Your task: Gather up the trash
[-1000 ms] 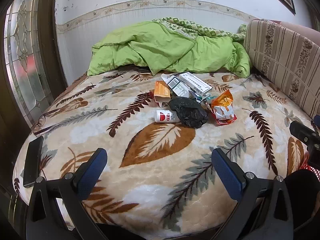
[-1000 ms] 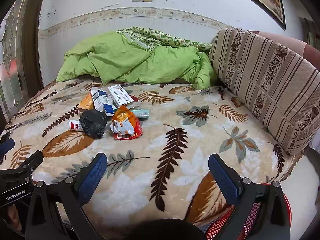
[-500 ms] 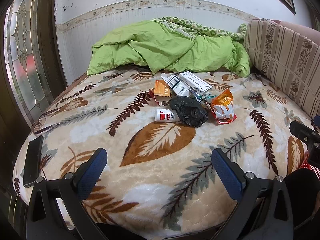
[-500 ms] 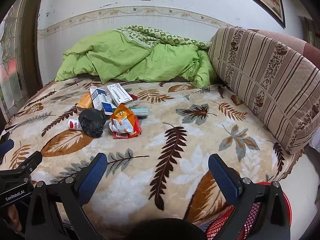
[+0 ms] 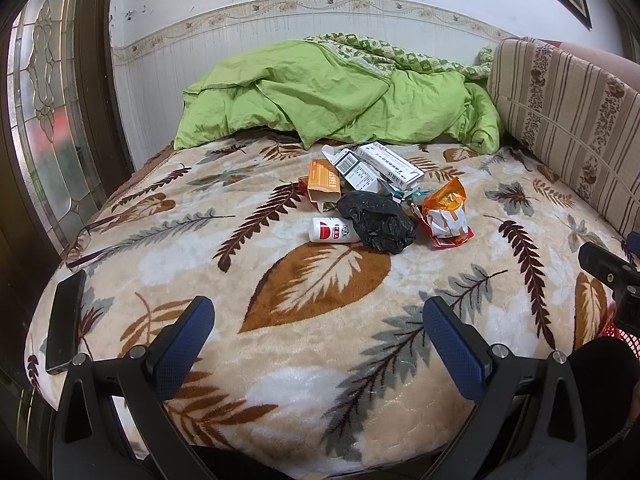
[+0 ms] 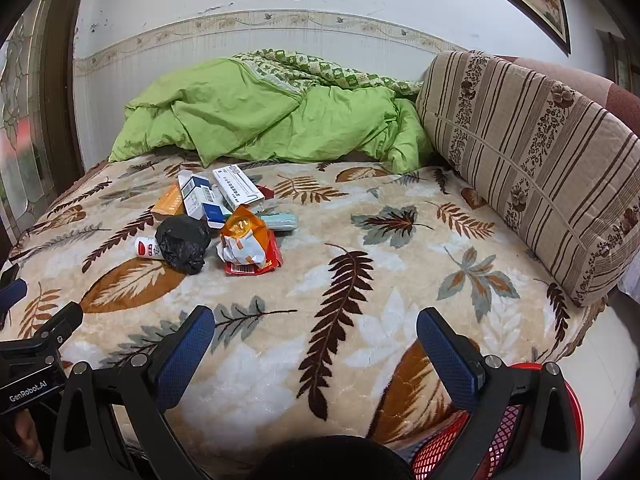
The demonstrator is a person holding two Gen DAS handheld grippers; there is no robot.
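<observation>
A pile of trash lies mid-bed: a crumpled black plastic bag [image 5: 378, 220] [image 6: 183, 243], a small white bottle with a red label [image 5: 334, 230] [image 6: 147, 247], an orange box [image 5: 324, 180] [image 6: 170, 200], white cartons [image 5: 386, 164] [image 6: 236, 186], and an orange-and-white snack wrapper [image 5: 446, 214] [image 6: 246, 242]. My left gripper [image 5: 318, 342] is open and empty over the near edge of the bed, well short of the pile. My right gripper [image 6: 314, 350] is open and empty, near the bed's front edge, right of the pile.
A red mesh basket [image 6: 500, 428] stands on the floor below the right gripper. A black phone [image 5: 64, 320] lies at the bed's left edge. A green duvet [image 5: 332, 92] is heaped at the back. A striped cushion [image 6: 532, 160] lines the right side.
The right wrist view has shifted slightly, with the pile sitting a little lower and to the right. The left gripper has barely moved. Both stay open.
</observation>
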